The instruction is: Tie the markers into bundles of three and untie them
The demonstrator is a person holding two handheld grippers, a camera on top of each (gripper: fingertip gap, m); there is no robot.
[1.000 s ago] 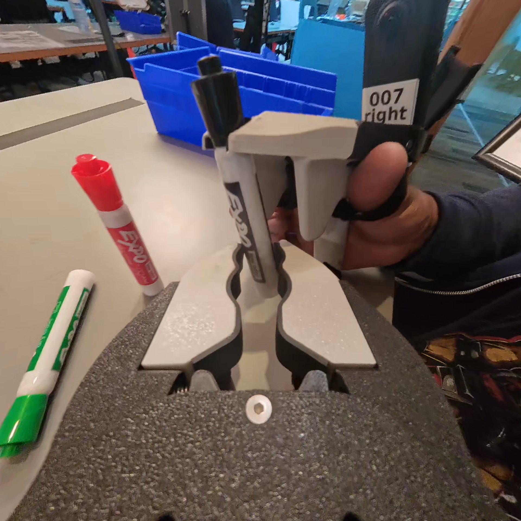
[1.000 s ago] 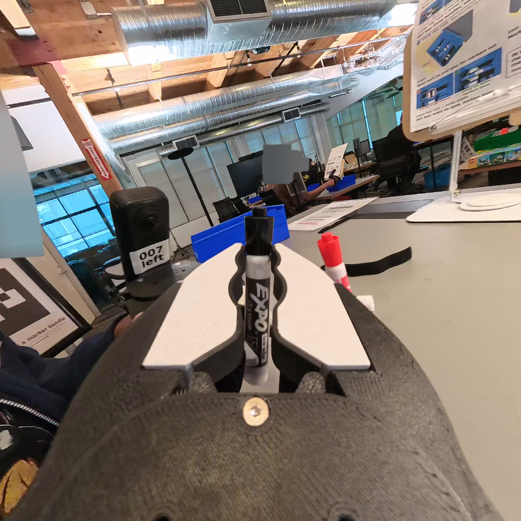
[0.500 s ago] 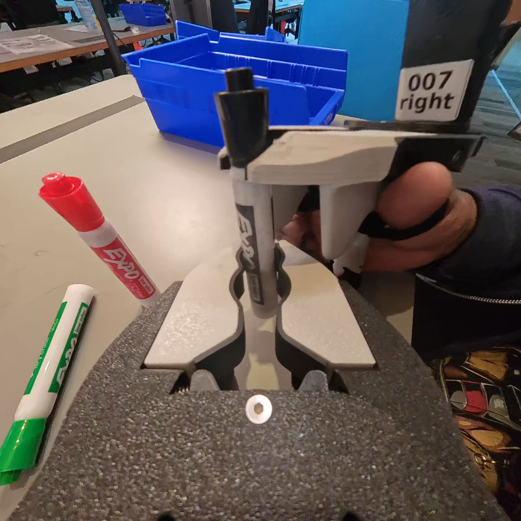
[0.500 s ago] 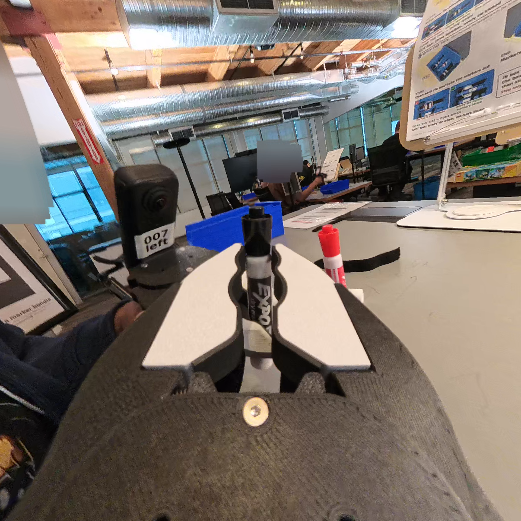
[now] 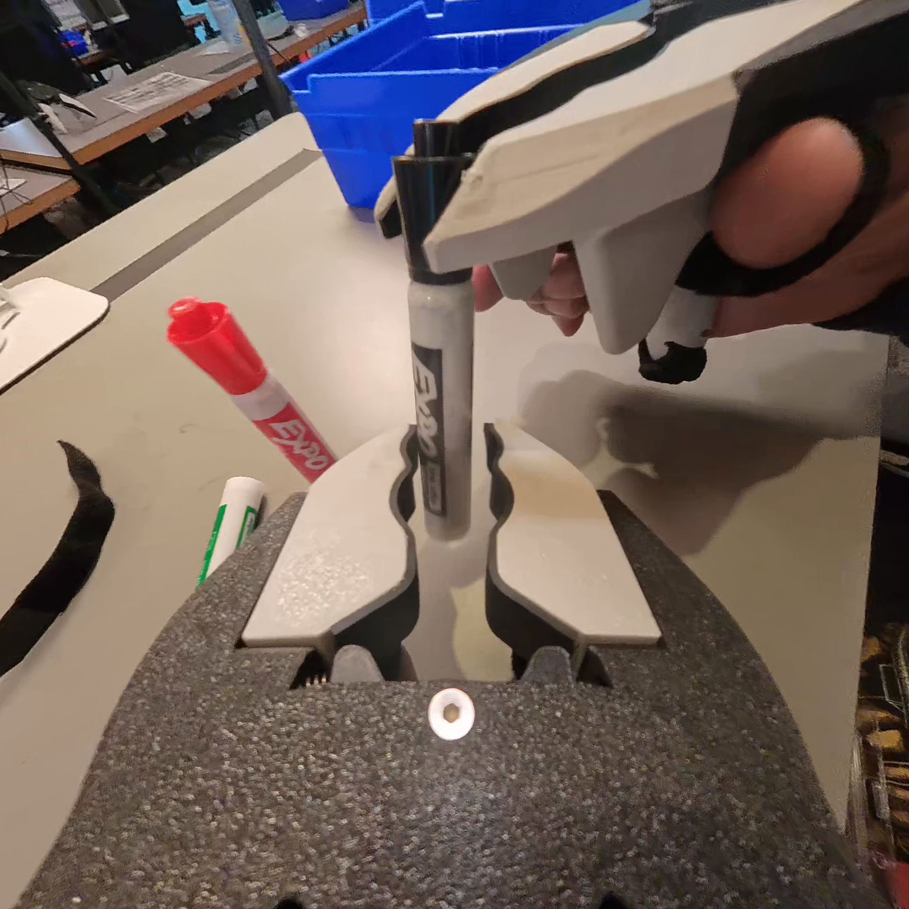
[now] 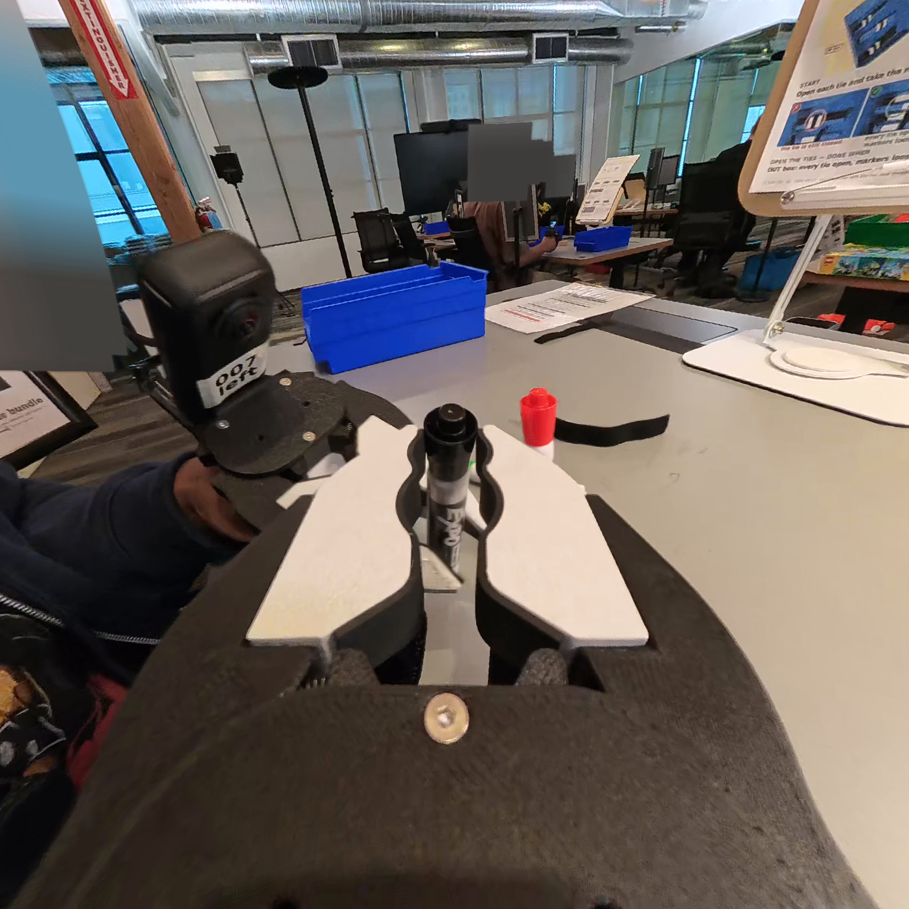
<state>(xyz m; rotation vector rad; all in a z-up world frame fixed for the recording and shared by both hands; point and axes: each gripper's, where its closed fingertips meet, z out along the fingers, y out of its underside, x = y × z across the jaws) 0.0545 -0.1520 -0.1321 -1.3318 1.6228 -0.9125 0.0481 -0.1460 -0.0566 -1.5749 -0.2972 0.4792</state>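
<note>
black strap [image 5: 59, 531] lies far left of the left gripper [image 5: 448, 472]; a green marker [image 5: 228, 526] and red marker [image 5: 256, 388] sit nearer. its jaws stand apart around the black marker [image 5: 442, 393] without pressing. the right gripper [image 6: 450, 472] clamps that marker's cap end.

The left gripper's [image 5: 445, 472] body hides most of the green marker [image 5: 231, 521] and the red marker's [image 5: 256, 388] lower end, the black strap [image 5: 59, 556] runs off the left edge, and the right gripper [image 5: 433, 196] covers part of the black marker's [image 5: 442, 393] cap.
</note>
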